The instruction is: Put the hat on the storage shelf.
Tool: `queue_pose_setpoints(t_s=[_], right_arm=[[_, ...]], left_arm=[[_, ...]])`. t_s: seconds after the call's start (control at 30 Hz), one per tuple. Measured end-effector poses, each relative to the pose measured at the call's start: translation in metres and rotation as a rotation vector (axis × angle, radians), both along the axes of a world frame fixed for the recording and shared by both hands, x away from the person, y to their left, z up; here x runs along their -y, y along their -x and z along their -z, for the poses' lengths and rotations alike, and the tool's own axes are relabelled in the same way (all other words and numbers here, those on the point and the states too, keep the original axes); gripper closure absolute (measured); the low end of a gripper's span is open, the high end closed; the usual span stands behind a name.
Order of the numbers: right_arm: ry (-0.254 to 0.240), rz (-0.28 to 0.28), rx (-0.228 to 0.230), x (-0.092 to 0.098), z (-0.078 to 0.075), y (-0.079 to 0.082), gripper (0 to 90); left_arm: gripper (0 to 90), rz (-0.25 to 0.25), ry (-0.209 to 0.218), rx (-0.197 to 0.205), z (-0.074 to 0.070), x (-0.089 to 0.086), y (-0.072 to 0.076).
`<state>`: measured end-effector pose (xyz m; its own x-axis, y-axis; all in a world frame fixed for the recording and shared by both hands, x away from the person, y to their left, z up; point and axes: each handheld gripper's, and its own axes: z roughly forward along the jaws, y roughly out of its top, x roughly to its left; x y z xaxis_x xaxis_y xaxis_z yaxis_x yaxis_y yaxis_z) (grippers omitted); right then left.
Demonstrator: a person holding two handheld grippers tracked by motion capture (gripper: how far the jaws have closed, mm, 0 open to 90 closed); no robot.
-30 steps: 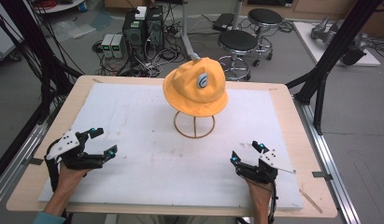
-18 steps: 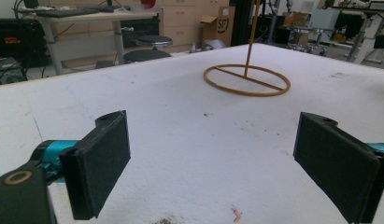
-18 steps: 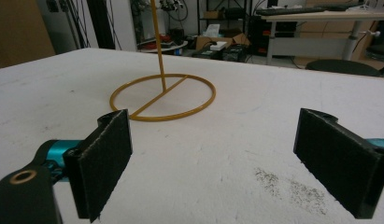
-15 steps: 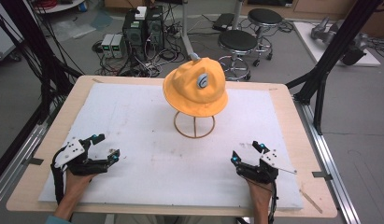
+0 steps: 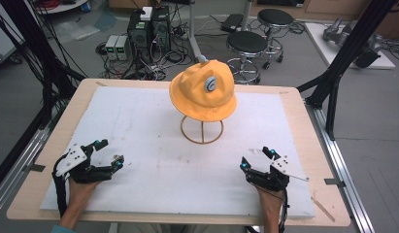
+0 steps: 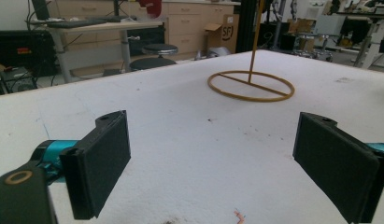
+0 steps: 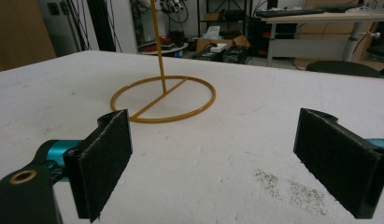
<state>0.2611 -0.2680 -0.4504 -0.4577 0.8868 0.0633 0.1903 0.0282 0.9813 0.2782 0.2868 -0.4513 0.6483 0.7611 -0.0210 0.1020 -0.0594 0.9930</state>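
Note:
An orange bucket hat (image 5: 204,89) with a grey round badge sits on a thin yellow wire stand (image 5: 202,130) at the middle of the white mat. The stand's ring base (image 6: 251,85) (image 7: 163,99) lies ahead of both grippers. My left gripper (image 5: 112,154) rests at the mat's front left, open, jaws wide apart with nothing between them (image 6: 210,158). At the front right, my right gripper (image 5: 256,159) is also open and empty (image 7: 213,161). Both point toward the stand from well short of it.
The white mat (image 5: 139,126) covers a wooden table (image 5: 304,102) with bare rims. Dark specks mark the mat near the right gripper (image 7: 292,189). Beyond the table stand stools (image 5: 247,43), computer boxes (image 5: 148,24) and black frame posts (image 5: 342,58).
My left gripper has drawn back toward the front edge and turned slightly, now sitting lower and further right than a second ago. The right gripper and the hat have stayed put.

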Motion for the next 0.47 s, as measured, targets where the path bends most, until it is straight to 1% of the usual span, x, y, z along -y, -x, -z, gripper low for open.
queue_pose_setpoints(t_s=[0.33,0.47], right_arm=[[0.003,-0.005,0.001,-0.0004,0.0001,0.0006,10.4],[0.009,-0.005,0.002,-0.0006,0.0001,0.0000,10.4]], left_arm=[[11.6,0.001,-0.017,0.020,-0.0001,0.0014,0.0021],[11.8,-0.003,-0.010,0.024,0.0002,0.0013,0.0025]])
